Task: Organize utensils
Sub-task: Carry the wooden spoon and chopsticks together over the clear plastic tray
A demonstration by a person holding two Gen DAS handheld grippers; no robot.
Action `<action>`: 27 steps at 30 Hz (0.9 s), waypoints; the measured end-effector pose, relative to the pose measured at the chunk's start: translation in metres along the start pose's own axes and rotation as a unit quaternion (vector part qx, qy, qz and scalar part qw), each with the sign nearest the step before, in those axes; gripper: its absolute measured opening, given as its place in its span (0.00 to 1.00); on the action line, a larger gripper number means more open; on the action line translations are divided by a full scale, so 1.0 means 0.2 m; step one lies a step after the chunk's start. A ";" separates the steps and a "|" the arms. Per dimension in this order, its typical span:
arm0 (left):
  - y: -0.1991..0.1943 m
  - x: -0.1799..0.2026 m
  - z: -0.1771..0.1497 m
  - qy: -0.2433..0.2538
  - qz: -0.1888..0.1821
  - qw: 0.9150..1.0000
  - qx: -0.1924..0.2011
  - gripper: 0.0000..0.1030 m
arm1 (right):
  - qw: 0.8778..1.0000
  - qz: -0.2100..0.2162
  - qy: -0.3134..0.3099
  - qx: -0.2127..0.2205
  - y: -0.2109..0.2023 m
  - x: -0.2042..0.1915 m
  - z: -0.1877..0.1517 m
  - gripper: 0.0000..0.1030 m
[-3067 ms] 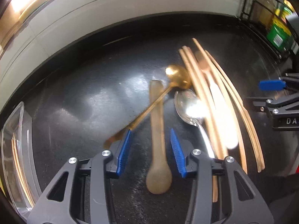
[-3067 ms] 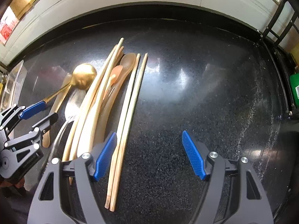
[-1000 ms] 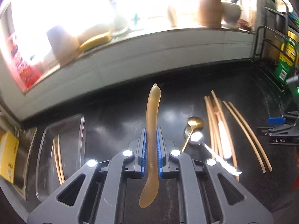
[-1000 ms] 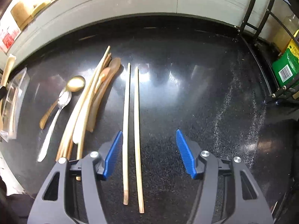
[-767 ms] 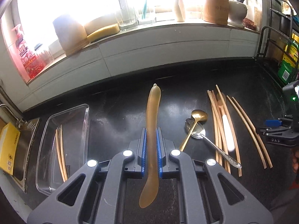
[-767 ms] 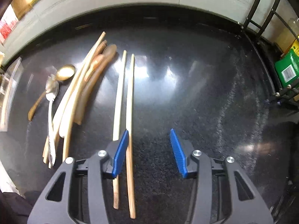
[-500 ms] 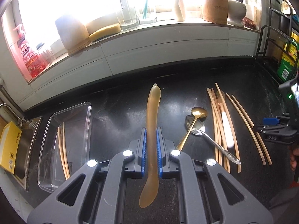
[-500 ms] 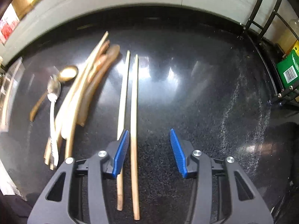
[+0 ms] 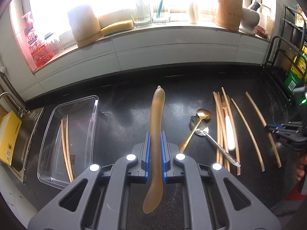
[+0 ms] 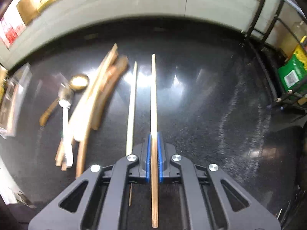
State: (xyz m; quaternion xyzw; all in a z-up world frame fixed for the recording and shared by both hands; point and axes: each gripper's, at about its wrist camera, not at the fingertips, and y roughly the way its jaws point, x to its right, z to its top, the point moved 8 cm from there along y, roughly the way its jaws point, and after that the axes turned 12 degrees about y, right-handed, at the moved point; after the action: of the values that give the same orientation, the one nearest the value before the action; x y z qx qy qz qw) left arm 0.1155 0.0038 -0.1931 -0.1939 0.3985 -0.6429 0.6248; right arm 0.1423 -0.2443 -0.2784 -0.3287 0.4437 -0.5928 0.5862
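Left wrist view: our left gripper (image 9: 155,153) is clamped on the tan spoon (image 9: 155,134), handle pointing away along the fingers, bowl hanging back toward the camera, lifted clear of the black surface (image 9: 124,118). The clear tray (image 9: 92,115) sits off to the left of that gripper, long axis running roughly away from us, with a pair of chopsticks (image 9: 66,147) already lying lengthwise inside. So the spoon needs to travel left, and its long axis already roughly matches the tray's; we judge little turning is needed. Right wrist view: our right gripper (image 10: 153,157) has just been closing and its blue pads now pinch one chopstick (image 10: 153,105), which runs straight ahead between the fingers. Its mate, the paler chopstick (image 10: 131,111), lies just left, parallel and not gripped. Further left lies the pile of wooden utensils (image 10: 92,105), with the gold spoon (image 10: 78,81) and the silver spoon (image 10: 66,105) beside it. The tray is at the far left edge of this view, blurred, so the left gripper is the nearer one to it.
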 end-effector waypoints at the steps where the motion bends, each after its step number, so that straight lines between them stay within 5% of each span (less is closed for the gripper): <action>1: -0.01 0.00 0.00 -0.004 -0.004 1.000 -0.001 0.09 | 1.000 0.006 0.002 0.007 -0.05 -0.01 0.01 0.07; 12: -0.23 0.04 0.07 -0.051 -0.035 0.998 -0.022 0.09 | 0.992 0.084 0.000 0.089 -0.76 -0.23 0.02 0.07; 27: -0.35 -0.14 -0.05 -0.077 -0.008 0.997 -0.023 0.09 | 0.988 0.103 -0.048 0.101 -0.86 -0.50 -0.01 0.07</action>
State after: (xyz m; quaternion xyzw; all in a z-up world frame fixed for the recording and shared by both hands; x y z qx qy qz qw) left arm 0.0665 0.0265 -0.1390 -0.2608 0.3625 -0.6216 0.6436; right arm 0.0813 -0.1602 -0.1087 -0.2485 0.3839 -0.5547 0.6951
